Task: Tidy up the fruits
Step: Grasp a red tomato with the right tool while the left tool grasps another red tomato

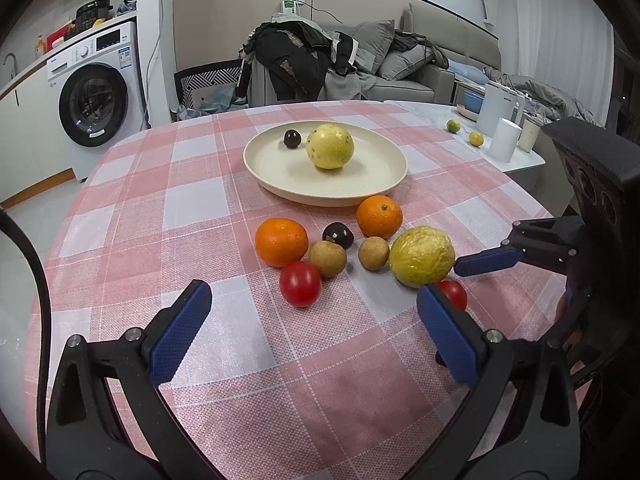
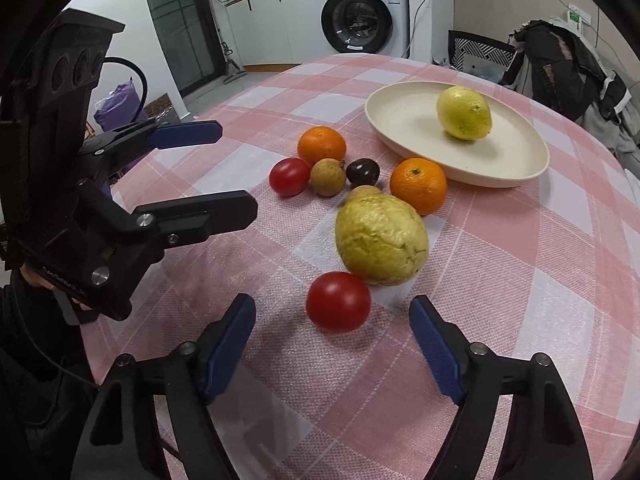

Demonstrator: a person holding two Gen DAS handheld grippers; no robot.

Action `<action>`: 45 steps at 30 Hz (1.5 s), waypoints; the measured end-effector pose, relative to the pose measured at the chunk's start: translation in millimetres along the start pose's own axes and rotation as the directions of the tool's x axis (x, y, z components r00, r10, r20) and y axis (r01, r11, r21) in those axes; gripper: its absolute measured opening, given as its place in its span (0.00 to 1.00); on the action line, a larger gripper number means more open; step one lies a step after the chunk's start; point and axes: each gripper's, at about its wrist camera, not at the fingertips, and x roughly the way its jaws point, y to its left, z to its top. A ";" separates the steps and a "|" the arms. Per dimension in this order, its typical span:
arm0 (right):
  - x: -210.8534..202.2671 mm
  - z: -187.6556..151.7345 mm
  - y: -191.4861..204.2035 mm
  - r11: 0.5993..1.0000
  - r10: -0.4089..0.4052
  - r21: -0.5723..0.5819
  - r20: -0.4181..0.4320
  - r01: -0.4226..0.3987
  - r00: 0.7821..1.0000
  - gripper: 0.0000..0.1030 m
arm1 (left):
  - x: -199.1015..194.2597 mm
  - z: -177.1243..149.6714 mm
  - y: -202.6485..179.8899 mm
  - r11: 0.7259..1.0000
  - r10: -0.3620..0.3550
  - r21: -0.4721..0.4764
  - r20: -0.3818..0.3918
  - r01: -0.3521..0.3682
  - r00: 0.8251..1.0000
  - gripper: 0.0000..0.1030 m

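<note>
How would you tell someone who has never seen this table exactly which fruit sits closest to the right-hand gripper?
Start at the cream plate on the pink checked tablecloth, then come toward the camera past the loose cluster of fruit. The nearest piece, just ahead of the open right gripper, is a red tomato beside a big wrinkled yellow-green fruit. The other red tomato lies farther back, by an orange.

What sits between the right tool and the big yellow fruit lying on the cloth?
A red tomato lies on the cloth directly ahead of the open right tool, just in front of the yellow fruit. Reaching straight in would meet the tomato first; nothing else intervenes.
</note>
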 end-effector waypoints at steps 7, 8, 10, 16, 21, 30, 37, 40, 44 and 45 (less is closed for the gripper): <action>1.1 -1.0 3.5 1.000 0.018 -0.012 0.001 -0.018 1.000 0.49 | 6.0 -2.6 -2.4 1.000 0.000 0.008 -0.025 0.000 1.000 1.00; 1.0 -1.2 3.6 1.000 0.013 -0.013 0.003 -0.013 1.000 0.47 | 6.7 -2.6 -2.2 1.000 -0.001 0.008 -0.028 0.001 1.000 1.00; 0.8 -1.6 3.0 1.000 0.012 -0.013 0.008 -0.012 1.000 0.37 | 7.9 -3.3 -2.0 1.000 -0.002 0.005 -0.030 0.002 1.000 1.00; -0.5 -2.4 3.3 1.000 0.005 -0.023 0.012 -0.005 1.000 0.30 | 12.8 -4.0 1.7 1.000 0.007 -0.009 -0.044 -0.007 0.999 1.00; -0.5 -2.4 3.1 1.000 0.003 -0.018 0.012 -0.003 1.000 0.30 | 14.1 -3.6 4.4 1.000 0.010 -0.020 -0.047 -0.011 0.999 1.00; 0.2 0.3 1.5 1.000 0.002 -0.003 0.027 -0.002 1.000 0.31 | 15.3 -4.0 6.0 1.000 0.011 -0.020 -0.051 -0.012 0.999 1.00; -15.1 2.9 8.2 0.999 0.026 -0.025 0.090 -0.024 0.996 0.30 | 18.6 -3.8 10.3 0.999 0.023 -0.025 -0.057 -0.025 0.998 1.00; -28.3 4.2 9.0 0.999 0.026 -0.025 0.143 -0.023 0.989 0.30 | 24.9 -3.4 13.8 0.999 0.027 -0.038 -0.082 -0.031 0.996 1.00; -42.0 6.0 5.0 1.000 0.005 -0.002 0.213 -0.005 0.977 0.30 | 34.4 -1.6 16.7 0.998 0.037 -0.039 -0.113 -0.042 0.993 0.99; -45.6 5.8 1.0 1.000 0.003 0.010 0.231 -0.005 0.973 0.30 | 37.4 -0.7 17.5 0.998 0.037 -0.040 -0.123 -0.042 0.992 0.99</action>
